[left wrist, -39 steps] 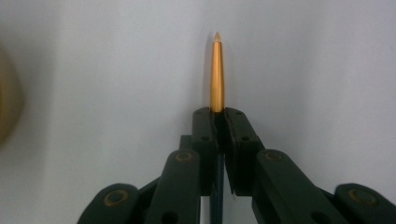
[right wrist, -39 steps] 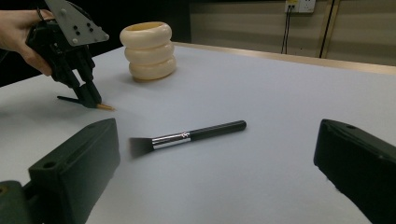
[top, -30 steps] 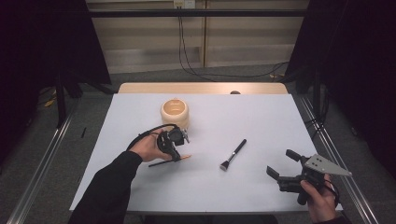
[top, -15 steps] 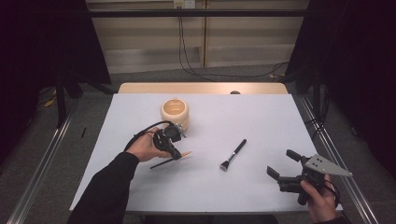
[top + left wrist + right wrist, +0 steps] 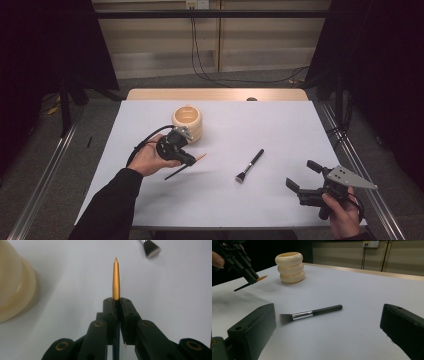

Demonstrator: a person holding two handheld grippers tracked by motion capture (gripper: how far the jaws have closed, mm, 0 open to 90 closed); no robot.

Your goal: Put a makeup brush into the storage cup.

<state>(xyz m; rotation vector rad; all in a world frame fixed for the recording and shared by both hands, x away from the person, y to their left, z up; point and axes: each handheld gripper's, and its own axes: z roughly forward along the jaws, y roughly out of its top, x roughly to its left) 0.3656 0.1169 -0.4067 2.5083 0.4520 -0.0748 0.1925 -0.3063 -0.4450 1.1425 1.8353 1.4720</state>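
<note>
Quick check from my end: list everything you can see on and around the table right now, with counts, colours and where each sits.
Table: one, white top, centre of the high view.
Ribbed holder: one, cream, three stacked rings, open top, far-left part of the table.
Makeup brush: one, black handle, silver ferrule, dark bristles, lying flat right of centre.
Slim brush: one, gold pointed end, dark handle, lifted off the table, clamped in the left tongs.
Wall cables: black, hanging behind the table.
Left tongs: black, shut on the slim brush, near the holder.
Right tongs: black, open, near-right corner, holding nothing.
</note>
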